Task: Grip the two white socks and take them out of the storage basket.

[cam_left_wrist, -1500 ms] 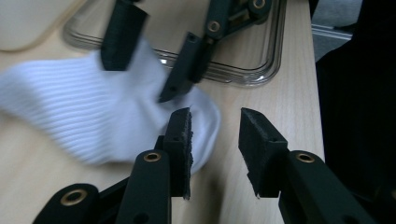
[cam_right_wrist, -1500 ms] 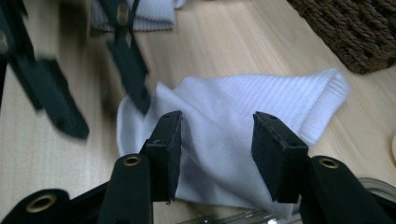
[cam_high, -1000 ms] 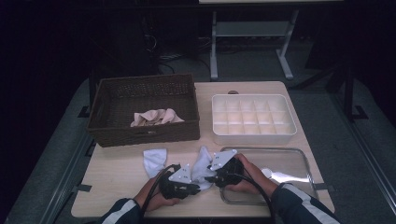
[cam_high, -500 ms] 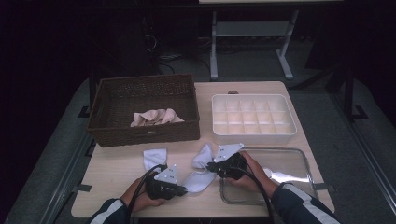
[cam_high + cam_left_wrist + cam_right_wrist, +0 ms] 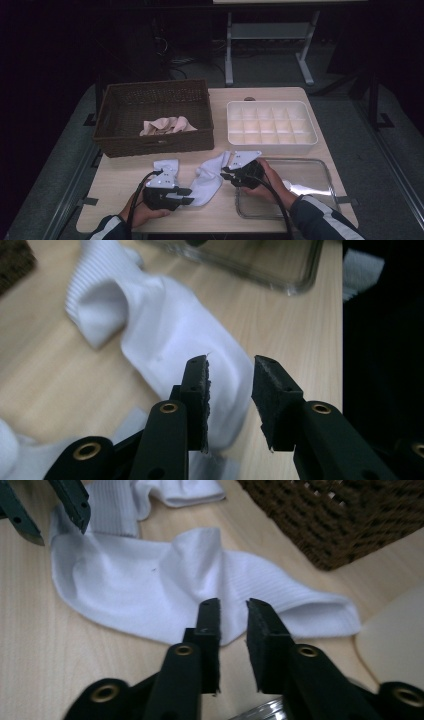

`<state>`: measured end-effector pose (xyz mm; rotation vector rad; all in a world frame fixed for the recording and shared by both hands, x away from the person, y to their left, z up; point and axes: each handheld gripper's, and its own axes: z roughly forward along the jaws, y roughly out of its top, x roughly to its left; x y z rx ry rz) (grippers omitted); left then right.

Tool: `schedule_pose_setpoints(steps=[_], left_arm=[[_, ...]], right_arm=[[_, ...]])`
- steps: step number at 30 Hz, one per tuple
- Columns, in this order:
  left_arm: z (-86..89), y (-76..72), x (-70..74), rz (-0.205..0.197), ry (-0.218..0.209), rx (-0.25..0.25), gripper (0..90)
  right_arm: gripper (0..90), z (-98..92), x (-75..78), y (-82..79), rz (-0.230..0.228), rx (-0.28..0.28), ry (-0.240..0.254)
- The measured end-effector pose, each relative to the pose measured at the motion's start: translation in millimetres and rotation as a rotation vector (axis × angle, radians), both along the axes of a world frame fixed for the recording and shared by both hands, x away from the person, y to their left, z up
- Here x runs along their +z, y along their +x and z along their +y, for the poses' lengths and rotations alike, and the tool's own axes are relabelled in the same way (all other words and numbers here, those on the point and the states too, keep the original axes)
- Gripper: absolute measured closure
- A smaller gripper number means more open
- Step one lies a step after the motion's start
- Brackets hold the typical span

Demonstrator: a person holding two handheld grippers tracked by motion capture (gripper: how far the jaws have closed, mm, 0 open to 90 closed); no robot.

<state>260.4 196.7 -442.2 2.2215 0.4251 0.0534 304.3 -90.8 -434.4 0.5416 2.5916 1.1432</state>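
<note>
The left claw (image 5: 187, 195) and the right claw (image 5: 225, 172) are both black, each topped by a pale grey three-cornered plate dotted with small dark screws. A black cable loops back from each body along the forearm. Seen close, the jaws are flat black arms pinned with brass-ringed rivets, ending in wedge-shaped pads (image 5: 199, 385) with a rough, worn face. The sleeves (image 5: 320, 220) are dark with white stripes.
</note>
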Motion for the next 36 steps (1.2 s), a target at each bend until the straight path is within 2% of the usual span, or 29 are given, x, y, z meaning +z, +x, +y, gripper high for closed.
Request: schedule_pose_setpoints(steps=[3,5,8,11,16,19,20,24,25,27,31,33,34,35,36], left_arm=[[-9.9,0.0,-5.3,0.008,0.037,-0.003,69.6],[-17.3,-1.8,-11.2,-0.001,0.098,-0.023,71.0],[-17.6,-1.2,-17.5,0.011,0.157,-0.038,74.1],[-11.6,0.0,-17.0,0.024,0.153,-0.056,75.2],[1.0,0.6,-16.1,0.064,0.153,-0.105,77.1],[7.6,-1.3,-14.7,0.075,0.168,-0.115,77.7],[9.5,-1.6,-14.3,0.07,0.173,-0.121,77.7],[22.1,-3.5,-13.6,0.074,0.175,-0.099,77.6],[24.6,-3.5,-13.6,0.076,0.177,-0.094,77.5],[30.8,-3.8,-13.3,0.075,0.178,-0.079,77.4],[38.1,-4.6,-13.1,0.072,0.177,-0.051,76.8],[37.8,-5.2,-13.1,0.062,0.177,-0.047,76.2],[36.2,-6.3,-12.8,0.055,0.179,-0.046,73.3],[33.7,-7.9,-11.2,0.038,0.185,-0.05,66.7],[31.9,-9.4,-10.3,0.031,0.173,-0.055,61.6]], right_arm=[[78.3,0.3,3.4,7.2,-0.016,-0.029,0.011],[78.2,0.9,3.5,11.7,-0.019,-0.048,0.019],[77.3,3.8,1.4,20.1,-0.006,-0.068,0.017],[76.5,10.6,0.7,25.1,-0.019,-0.062,0.01],[73.1,31.3,-4.5,31.7,-0.026,-0.028,-0.032],[60.9,42.0,-9.3,37.9,-0.027,-0.012,-0.078],[55.0,44.1,-10.7,40.2,-0.014,-0.014,-0.092],[45.3,47.1,-19.3,46.7,0.002,-0.03,-0.142],[43.8,46.3,-22.3,49.4,0.013,-0.011,-0.156],[42.9,47.0,-25.4,49.4,0.055,-0.015,-0.153],[41.8,44.1,-25.8,50.4,0.083,-0.007,-0.142],[46.9,41.3,-26.0,50.3,0.108,0.006,-0.137],[48.8,40.6,-25.9,49.8,0.12,0.008,-0.132],[49.1,39.5,-26.0,50.0,0.121,0.008,-0.133],[48.9,38.3,-26.2,50.6,0.124,0.005,-0.129]])
